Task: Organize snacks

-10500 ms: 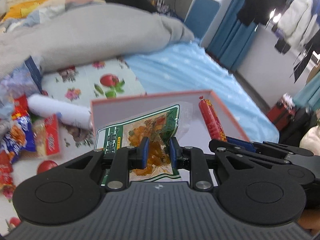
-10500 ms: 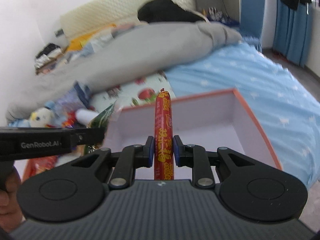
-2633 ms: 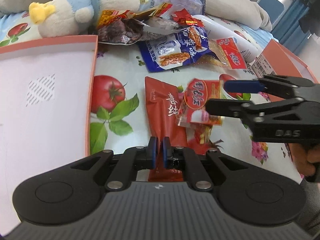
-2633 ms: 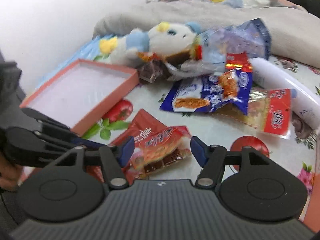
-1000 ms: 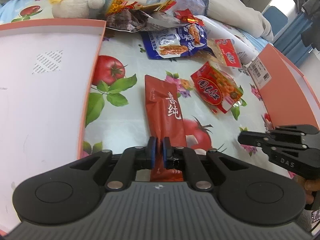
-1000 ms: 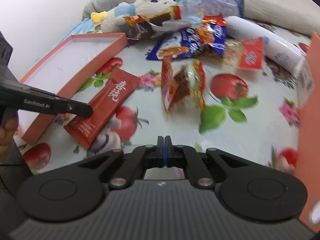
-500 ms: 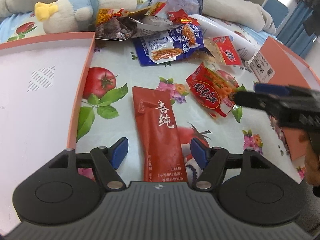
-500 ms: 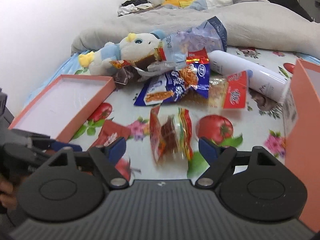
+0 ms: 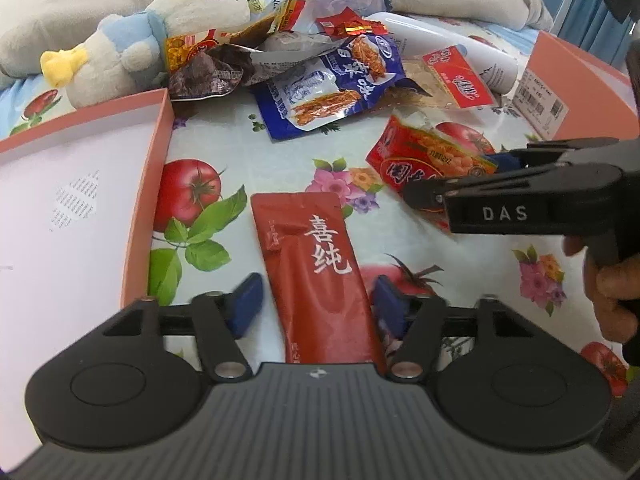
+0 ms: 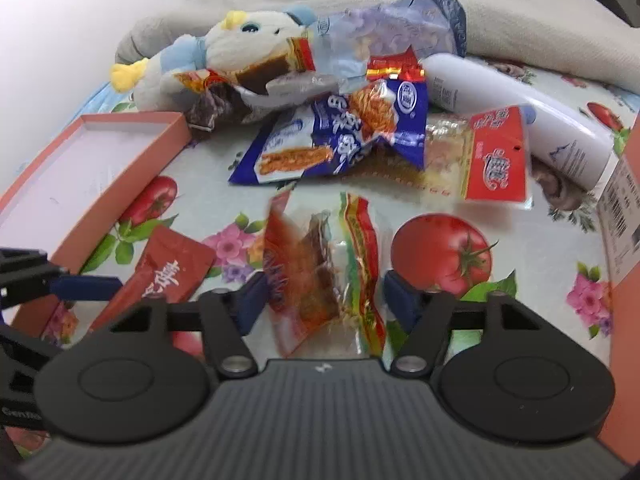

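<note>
Snacks heaped on bed's tomato-print sheet (image 9: pixel 224 136), w/ plush toy (image 9: pixel 152 28) at back. Pink tray (image 9: pixel 60 216) on left, white bottle (image 10: pixel 520 120) on right. Blue noodle bag (image 9: pixel 332 88) mid-pile. Dark red packet (image 9: pixel 316 272) flat between left gripper (image 9: pixel 316 308) fingers, closing, not yet pinching. Crumpled red-yellow packet (image 10: pixel 320 272) between right gripper (image 10: pixel 324 300) fingers, also closing, pads apart from it.
</note>
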